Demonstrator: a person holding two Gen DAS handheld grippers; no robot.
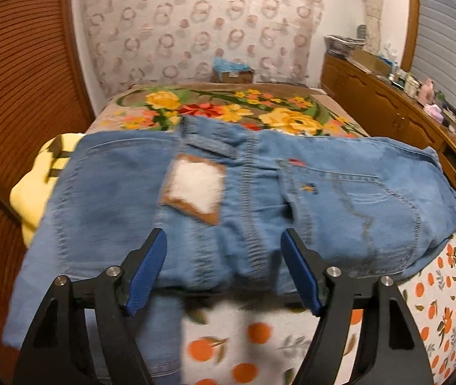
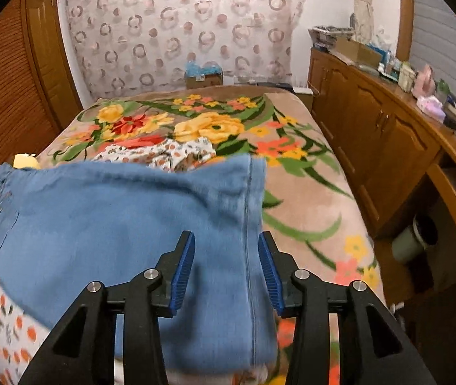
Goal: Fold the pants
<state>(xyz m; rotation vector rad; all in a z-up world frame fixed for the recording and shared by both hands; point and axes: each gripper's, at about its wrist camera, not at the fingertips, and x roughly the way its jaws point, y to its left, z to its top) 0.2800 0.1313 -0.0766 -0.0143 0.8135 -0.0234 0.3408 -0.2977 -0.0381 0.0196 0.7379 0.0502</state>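
Light blue jeans [image 1: 228,199] lie across the bed, seat side up, with a brown and white waist patch [image 1: 195,189] and a back pocket [image 1: 349,199]. My left gripper [image 1: 224,240] is open, its blue pads [image 1: 147,272] straddling the near edge of the jeans by the centre seam. In the right wrist view the jeans' folded leg part [image 2: 125,224] hangs toward me. My right gripper [image 2: 226,243] is open, its blue pads [image 2: 183,272] on either side of the denim by the side seam, not closed on it.
The bed has a floral blanket [image 2: 292,199] and an orange-print sheet [image 1: 446,308]. A yellow cloth [image 1: 35,186] lies at the left. A wooden sideboard [image 2: 388,147] with clutter runs along the right. A louvred wooden door [image 1: 12,80] stands left.
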